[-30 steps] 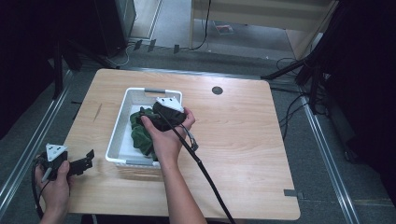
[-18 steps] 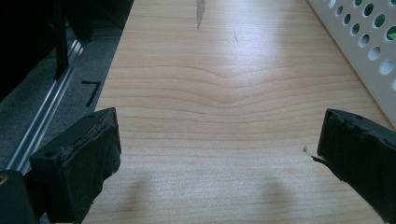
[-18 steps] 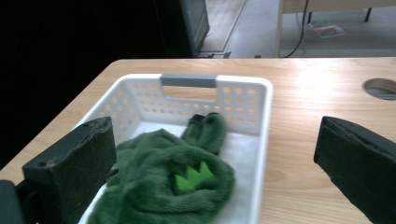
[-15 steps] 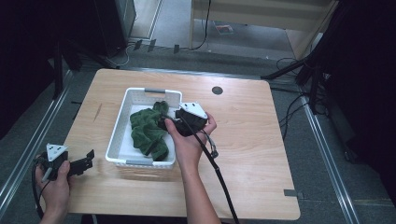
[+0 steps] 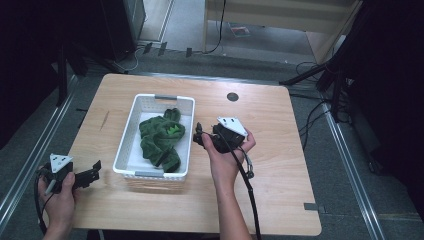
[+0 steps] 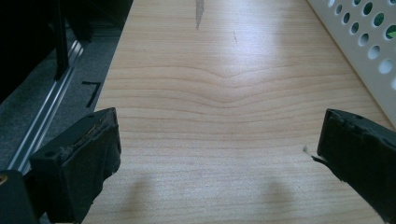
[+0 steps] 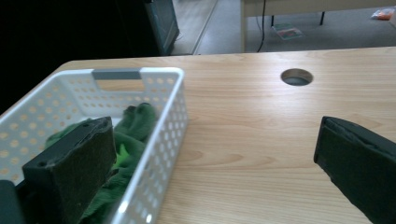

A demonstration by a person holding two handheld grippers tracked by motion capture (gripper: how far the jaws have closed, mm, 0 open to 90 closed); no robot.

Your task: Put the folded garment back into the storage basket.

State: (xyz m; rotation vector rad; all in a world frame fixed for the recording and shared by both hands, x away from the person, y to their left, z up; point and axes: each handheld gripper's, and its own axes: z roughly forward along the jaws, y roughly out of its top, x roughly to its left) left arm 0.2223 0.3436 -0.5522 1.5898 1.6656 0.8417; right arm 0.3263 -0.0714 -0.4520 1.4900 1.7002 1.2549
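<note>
We've got the right gripper (image 5: 199, 135) hovering just right of the basket, jaws spread wide and nothing between them; in the right gripper view (image 7: 212, 158) one jaw stands over the basket's rim and the other over bare wood. Over at the near left corner, the left gripper (image 5: 95, 171) sits low above the tabletop, jaws wide apart too and empty, and its own view (image 6: 219, 149) looks along plain wood grain with the basket's perforated wall at the right edge.

Now the green cloth (image 5: 161, 137): it's a dark green, soft, crumpled garment with a brighter green patch near its middle, bunched along the right side of the white plastic basket (image 5: 128, 145), from the far end to the near end. In the right gripper view the cloth (image 7: 135, 121) lies below the rim, behind the holed wall (image 7: 163, 140).

The basket stands left of centre on the wooden table (image 5: 280, 150). A round cable hole (image 5: 232, 96) sits toward the far edge, well apart from the basket. The basket's right wall stands between the right gripper and the cloth.
</note>
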